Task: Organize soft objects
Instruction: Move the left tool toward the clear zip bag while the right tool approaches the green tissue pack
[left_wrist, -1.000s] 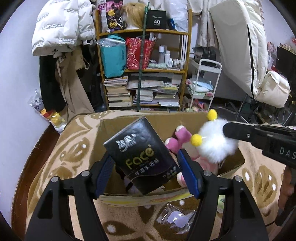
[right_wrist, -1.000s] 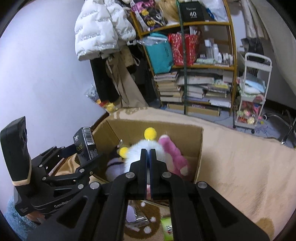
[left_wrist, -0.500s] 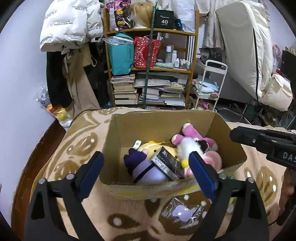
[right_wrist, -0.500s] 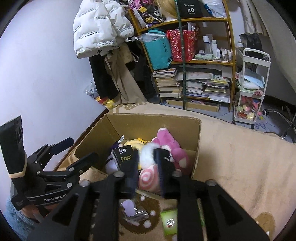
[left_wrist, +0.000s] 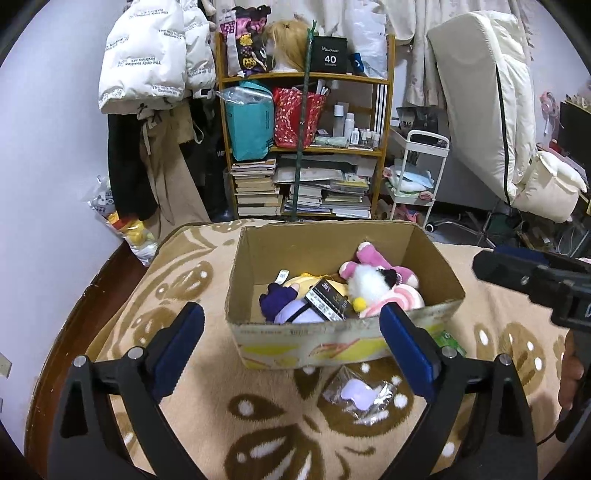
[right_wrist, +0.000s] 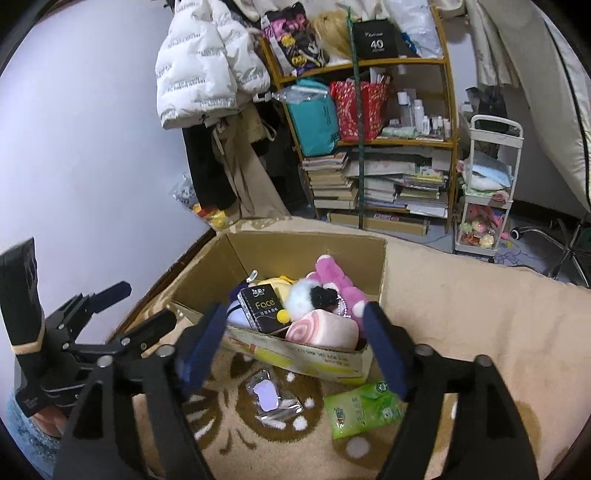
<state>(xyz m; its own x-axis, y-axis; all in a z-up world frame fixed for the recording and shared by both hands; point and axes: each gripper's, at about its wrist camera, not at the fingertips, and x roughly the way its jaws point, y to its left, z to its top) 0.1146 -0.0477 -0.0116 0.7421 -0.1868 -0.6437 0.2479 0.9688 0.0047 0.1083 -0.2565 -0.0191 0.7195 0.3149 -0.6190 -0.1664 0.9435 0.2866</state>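
Low in both frames, the left gripper (left_wrist: 291, 343) and right gripper (right_wrist: 293, 339) are hanging wide apart, just opened, holding nothing, near the cardboard box (left_wrist: 332, 341).

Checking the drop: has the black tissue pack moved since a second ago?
Yes. The black tissue pack left the left claw, which has just been opening, and dropped into the cardboard box.

Both the left gripper (left_wrist: 291, 345) and the right gripper (right_wrist: 295, 347) have just been opening, jaws wide and empty, tilted downward.
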